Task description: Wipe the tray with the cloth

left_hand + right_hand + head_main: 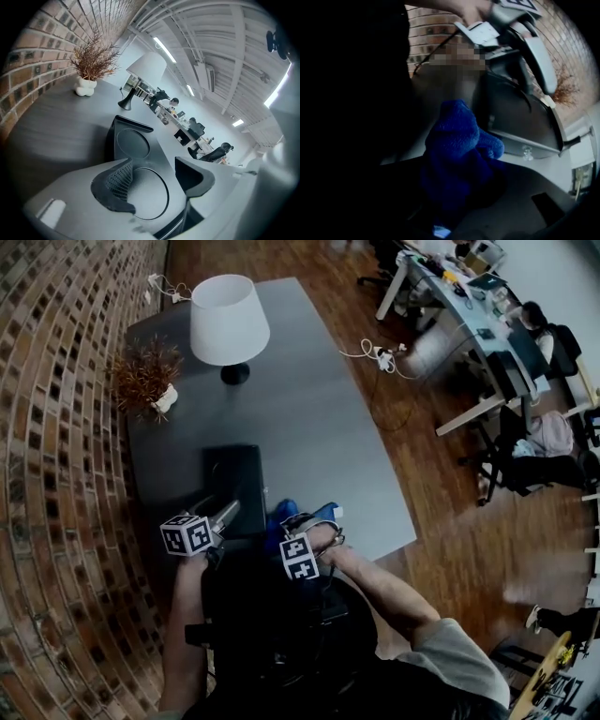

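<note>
The left gripper [153, 161] was unclenched, its two jaws standing apart and gripping nothing. The black tray [132, 143] lay directly ahead of and beneath it, so that the nearer of the tray's two round recesses showed in the gap between the jaws and the farther recess lay just beyond the fingertips. Neither pad was seen pressing on the tray's rim, and whether the tips rested on its surface could not be told. The right gripper [302, 529], close beside the left one and pointing steeply down, was clenched on the blue cloth [457, 140], which bulged out of its jaws in a thick bunch. From that gripper's own view the tray sat just past the cloth and off to the side, with the left gripper reaching over it. In the head view the cloth hung near the tray's closest corner, by the near edge of the grey table [319, 427]; contact between cloth and tray could not be made out. Farther out from the left gripper, beyond the tray's far end, stood a white-shaded lamp [145, 70], and a dried plant [93, 58] in a white pot stood beside the brick wall [56, 427].
</note>
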`<control>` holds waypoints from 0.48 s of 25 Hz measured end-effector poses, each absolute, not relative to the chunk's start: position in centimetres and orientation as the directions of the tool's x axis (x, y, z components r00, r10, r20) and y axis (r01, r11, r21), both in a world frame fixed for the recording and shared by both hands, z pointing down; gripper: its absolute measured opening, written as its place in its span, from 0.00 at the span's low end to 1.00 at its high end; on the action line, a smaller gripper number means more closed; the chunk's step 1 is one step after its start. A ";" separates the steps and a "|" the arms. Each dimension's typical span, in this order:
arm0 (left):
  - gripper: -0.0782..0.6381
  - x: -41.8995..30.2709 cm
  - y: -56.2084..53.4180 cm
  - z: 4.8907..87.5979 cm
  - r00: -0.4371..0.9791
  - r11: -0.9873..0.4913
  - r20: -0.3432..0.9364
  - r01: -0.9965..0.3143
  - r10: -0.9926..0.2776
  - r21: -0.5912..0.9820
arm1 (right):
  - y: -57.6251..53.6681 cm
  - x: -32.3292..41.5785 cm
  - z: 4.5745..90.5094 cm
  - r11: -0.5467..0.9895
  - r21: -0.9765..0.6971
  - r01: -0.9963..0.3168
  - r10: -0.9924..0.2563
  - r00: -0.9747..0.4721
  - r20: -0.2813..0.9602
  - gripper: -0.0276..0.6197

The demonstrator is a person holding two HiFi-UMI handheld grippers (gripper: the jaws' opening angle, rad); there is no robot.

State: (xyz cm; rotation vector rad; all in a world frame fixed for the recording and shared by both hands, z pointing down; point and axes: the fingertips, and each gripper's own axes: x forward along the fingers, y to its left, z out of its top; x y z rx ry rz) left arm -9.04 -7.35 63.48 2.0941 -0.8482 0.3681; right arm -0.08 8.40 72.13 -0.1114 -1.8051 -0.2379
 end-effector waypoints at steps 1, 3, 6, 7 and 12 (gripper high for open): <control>0.51 -9.0 -7.3 63.4 0.730 -0.428 0.520 -0.683 -0.444 0.592 | 10.2 -0.1 71.7 0.973 0.070 0.222 -0.007 -0.276 0.961 0.29; 0.51 -8.9 -7.4 63.2 0.732 -0.421 0.509 -0.679 -0.453 0.601 | 11.9 1.2 70.6 0.986 0.017 0.167 0.039 -0.326 0.944 0.29; 0.51 -9.1 -7.6 62.9 0.735 -0.411 0.486 -0.671 -0.472 0.617 | 9.1 9.4 69.5 0.998 0.039 -0.049 -0.049 -0.237 0.970 0.30; 0.51 -9.2 -7.6 62.9 0.735 -0.409 0.481 -0.670 -0.477 0.619 | 7.9 13.0 69.0 0.989 0.062 -0.131 -0.086 -0.182 0.979 0.30; 0.51 -9.2 -7.4 62.8 0.734 -0.420 0.478 -0.673 -0.482 0.609 | 6.9 26.7 67.4 0.881 0.133 -0.454 -0.143 0.013 0.990 0.31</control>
